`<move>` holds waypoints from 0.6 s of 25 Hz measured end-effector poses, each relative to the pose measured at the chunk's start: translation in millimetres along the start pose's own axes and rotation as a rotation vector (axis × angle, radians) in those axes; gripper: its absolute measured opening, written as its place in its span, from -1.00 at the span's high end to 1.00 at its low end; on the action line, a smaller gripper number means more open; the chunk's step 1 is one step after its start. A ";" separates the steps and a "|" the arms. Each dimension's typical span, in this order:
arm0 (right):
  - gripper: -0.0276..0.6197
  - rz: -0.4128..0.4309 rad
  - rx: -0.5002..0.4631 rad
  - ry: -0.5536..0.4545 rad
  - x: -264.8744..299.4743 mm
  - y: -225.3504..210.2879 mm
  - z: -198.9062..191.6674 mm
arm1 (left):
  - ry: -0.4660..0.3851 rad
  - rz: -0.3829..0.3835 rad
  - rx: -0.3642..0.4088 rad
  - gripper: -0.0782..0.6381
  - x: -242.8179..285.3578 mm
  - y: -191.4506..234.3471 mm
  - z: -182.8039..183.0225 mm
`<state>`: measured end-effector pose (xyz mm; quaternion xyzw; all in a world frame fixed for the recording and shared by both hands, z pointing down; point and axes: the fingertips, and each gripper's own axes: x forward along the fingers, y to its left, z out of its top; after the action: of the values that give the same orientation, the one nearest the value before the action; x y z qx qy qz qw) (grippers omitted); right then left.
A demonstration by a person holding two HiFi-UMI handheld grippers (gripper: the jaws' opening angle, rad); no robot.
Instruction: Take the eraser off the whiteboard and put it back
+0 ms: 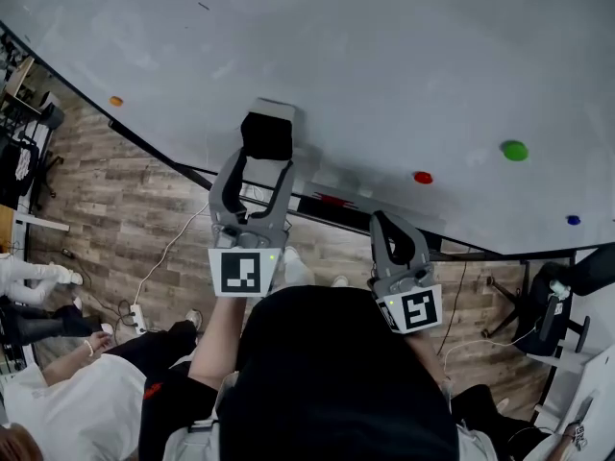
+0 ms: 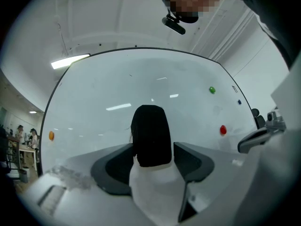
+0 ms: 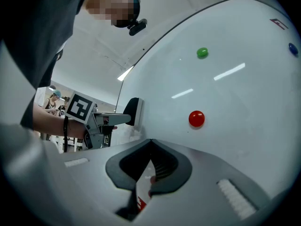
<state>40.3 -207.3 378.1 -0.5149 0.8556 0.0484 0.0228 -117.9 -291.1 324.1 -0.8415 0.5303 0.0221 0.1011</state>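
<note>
The eraser, black felt on a white back, sits against the whiteboard. My left gripper reaches level at it, one jaw on each side. In the left gripper view the eraser stands between the jaws of the left gripper with a thin gap at the right pad, so the jaws are open. My right gripper hangs lower right, near the board's bottom edge, shut and empty. The right gripper view shows the right gripper's tips closed together, and the eraser at the left gripper.
Round magnets dot the board: red, green, blue, orange. A tray with a red item runs under the board's lower edge. People stand at lower left, and an office chair is at right.
</note>
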 end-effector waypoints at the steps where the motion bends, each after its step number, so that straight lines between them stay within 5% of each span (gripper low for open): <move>1: 0.91 0.006 0.002 0.002 -2.3 0.5 -0.3 | 0.003 0.010 -0.003 0.03 -4.3 -0.8 -0.9; 5: 0.91 0.038 0.006 0.002 -11.3 3.4 0.0 | 0.014 0.028 -0.015 0.08 -23.0 -9.2 -3.1; 13: 0.91 0.103 0.014 0.002 -33.1 11.5 0.0 | 0.020 0.069 -0.002 0.74 -63.0 -39.4 -7.2; 15: 0.91 0.118 0.015 0.003 -40.0 13.2 0.1 | 0.035 0.070 -0.006 0.78 -71.9 -50.1 -11.1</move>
<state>47.4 -166.0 382.4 -0.4635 0.8848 0.0422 0.0224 -105.2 -208.4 352.6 -0.8230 0.5609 0.0123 0.0886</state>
